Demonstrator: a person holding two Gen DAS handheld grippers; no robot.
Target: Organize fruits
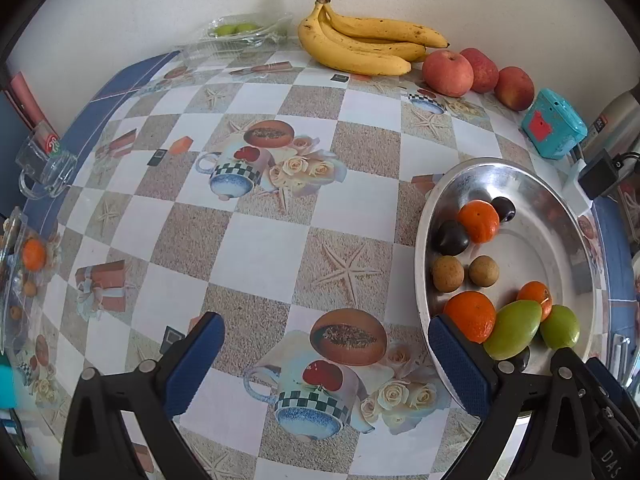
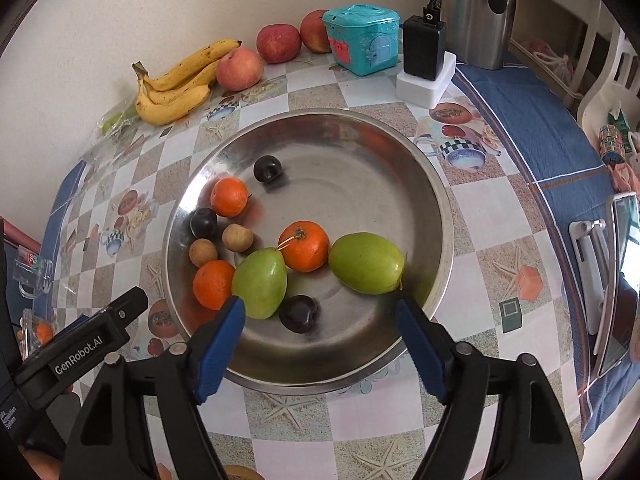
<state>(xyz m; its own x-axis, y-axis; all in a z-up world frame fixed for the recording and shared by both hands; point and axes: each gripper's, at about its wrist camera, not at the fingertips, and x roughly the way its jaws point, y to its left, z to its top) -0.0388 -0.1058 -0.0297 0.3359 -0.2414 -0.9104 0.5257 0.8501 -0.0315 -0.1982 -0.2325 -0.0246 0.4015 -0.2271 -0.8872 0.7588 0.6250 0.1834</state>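
Both my claws, left (image 1: pixel 324 364) and right (image 2: pixel 320 344), hang spread and empty; I should next centre squarely over one fruit outside the bowl (image 2: pixel 400 152).

We see bare tablecloth (image 1: pixel 256 248) left of the steel bowl (image 2: pixel 400 152); bananas (image 1: pixel 360 46), apples (image 1: pixel 448 72) and a teal box (image 2: pixel 362 38) crowd the wall.

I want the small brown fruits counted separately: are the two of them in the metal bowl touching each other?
Apart. The left wrist view shows bare bowl floor between the two brown fruits.
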